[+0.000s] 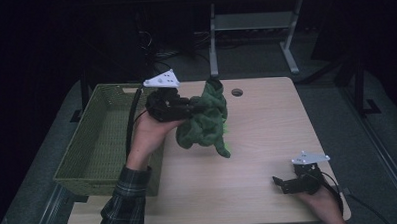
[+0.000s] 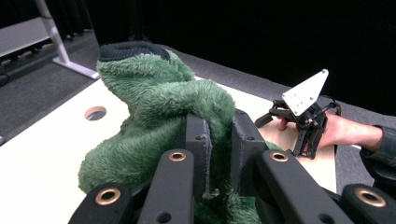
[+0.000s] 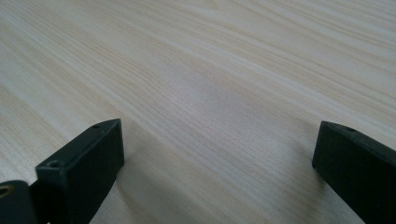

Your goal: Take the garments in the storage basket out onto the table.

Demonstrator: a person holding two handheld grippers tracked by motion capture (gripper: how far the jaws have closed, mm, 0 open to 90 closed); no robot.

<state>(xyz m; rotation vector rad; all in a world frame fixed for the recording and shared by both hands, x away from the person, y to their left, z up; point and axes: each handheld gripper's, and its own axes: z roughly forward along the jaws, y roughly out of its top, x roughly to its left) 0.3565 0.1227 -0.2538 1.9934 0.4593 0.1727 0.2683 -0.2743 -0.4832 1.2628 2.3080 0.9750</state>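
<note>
Nearest the person, at the near right corner of the pale wood-grain table (image 1: 268, 154), the right gripper (image 1: 280, 182) rests low in the right hand with its black jaws pointing left across the boards; in the right gripper view those jaws stand wide apart over bare wood, with nothing between them and nothing in their hold; in the left gripper view this same gripper (image 2: 273, 116) shows farther off, with its grey three-cornered plate on top. Farther in and to the left, a forearm in a dark plaid sleeve (image 1: 123, 202) rises from the near edge and carries the left gripper (image 1: 195, 108) above the table; its jaws are drawn close together and clamp a fold of the fuzzy dark green cloth (image 1: 206, 120), which hangs bunched from the grip, clear of the tabletop, just right of the basket's rim; in the left gripper view the cloth (image 2: 154, 107) bulges up between and over the two pads, topped by a black ribbed cuff. Left of it, along the table's left side, stands the olive-green woven rectangular basket (image 1: 95, 140); beyond the cloth, a small round hole (image 1: 237, 92) lies in the table's far part.
</note>
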